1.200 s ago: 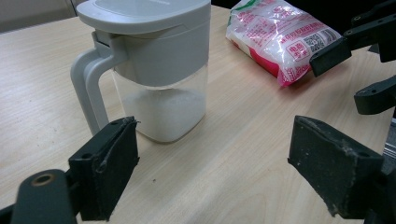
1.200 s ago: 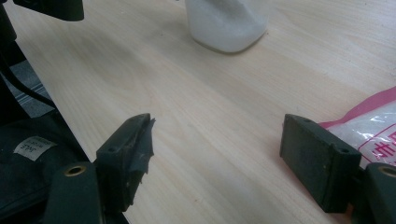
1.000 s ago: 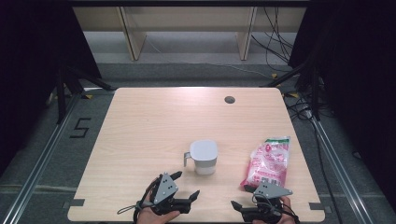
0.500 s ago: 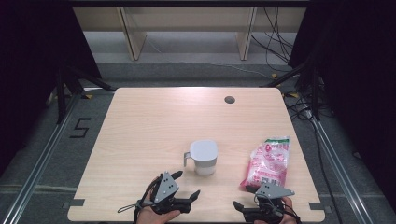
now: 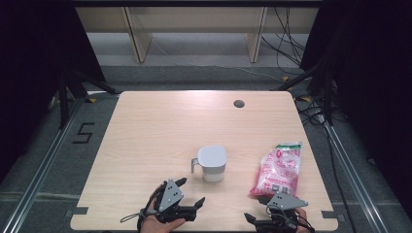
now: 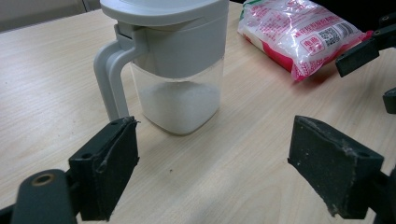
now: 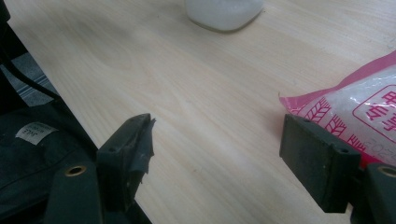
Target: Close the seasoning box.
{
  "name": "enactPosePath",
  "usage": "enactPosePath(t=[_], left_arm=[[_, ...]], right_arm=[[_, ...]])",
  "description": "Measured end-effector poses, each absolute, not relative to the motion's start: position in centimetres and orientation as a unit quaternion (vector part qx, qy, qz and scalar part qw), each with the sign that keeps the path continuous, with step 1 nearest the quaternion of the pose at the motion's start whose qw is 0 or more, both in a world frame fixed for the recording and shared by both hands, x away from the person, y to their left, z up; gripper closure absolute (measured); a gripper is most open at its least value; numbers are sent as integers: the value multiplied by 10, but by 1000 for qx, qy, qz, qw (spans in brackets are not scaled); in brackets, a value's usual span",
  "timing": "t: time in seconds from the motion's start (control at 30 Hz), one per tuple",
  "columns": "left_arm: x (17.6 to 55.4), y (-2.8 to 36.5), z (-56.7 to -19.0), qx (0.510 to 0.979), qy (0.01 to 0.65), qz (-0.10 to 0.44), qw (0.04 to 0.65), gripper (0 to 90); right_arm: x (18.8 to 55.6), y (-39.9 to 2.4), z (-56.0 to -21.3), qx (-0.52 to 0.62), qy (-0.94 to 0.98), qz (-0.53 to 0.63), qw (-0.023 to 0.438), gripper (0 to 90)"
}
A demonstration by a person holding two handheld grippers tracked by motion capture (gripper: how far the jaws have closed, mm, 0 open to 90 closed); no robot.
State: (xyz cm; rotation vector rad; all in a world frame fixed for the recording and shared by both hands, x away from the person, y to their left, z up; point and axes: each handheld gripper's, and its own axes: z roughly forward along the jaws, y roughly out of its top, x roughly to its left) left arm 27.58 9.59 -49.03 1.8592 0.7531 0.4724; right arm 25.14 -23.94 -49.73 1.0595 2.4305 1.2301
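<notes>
A lidded grey-and-clear container (image 5: 212, 163), about a third full of white granules, stands upright just right of the table's centre, its handle (image 6: 109, 79) pointing to nine o'clock as the overhead camera sees it. At its three o'clock, well apart, a pink-and-white sealed bag (image 5: 278, 168) of what looks like the same white granules lies flat on the pale wooden table (image 5: 155, 131), its near end reaching toward the front edge.

Almost nothing has changed over the past second: container and bag sit exactly where they were, and both hands rest at the near edge much as before. The left gripper (image 5: 189, 192) hangs at the container's seven o'clock, jaws spread wide and empty; in the left gripper view the container stands just beyond and between the two black jaws, its handle nearer the left one. The right gripper (image 5: 257, 210) waits at the bag's six o'clock, likewise released and holding nothing, with one jaw just beside the bag's pink corner (image 7: 322, 112) in its own view, though whether it touches cannot be told.

The stillness suggests that the work is only about to begin. Judging by the layout, the container will probably need steadying or opening by the left claw while the right takes up the bag, and neither has yet been touched. A dark cable hole (image 5: 238, 103) sits at the table's far side, at one o'clock from the container.
</notes>
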Motion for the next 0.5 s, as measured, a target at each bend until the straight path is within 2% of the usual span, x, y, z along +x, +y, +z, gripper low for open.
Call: enactPosePath(t=[0.07,0.2,0.23,0.5], left_arm=[[275,97,-490,774,313,202,513,151],[275,96,-492,767,318,198,521,151],[278,98,-491,778,299,208,512,151],[275,98,-491,771,315,203,515,151]], right_arm=[[251,-240,-497,358,827,416,119,266],[250,-240,-498,366,826,417,103,266],[251,-241,-498,358,831,413,103,266],[251,-241,-499,353,832,414,105,266]])
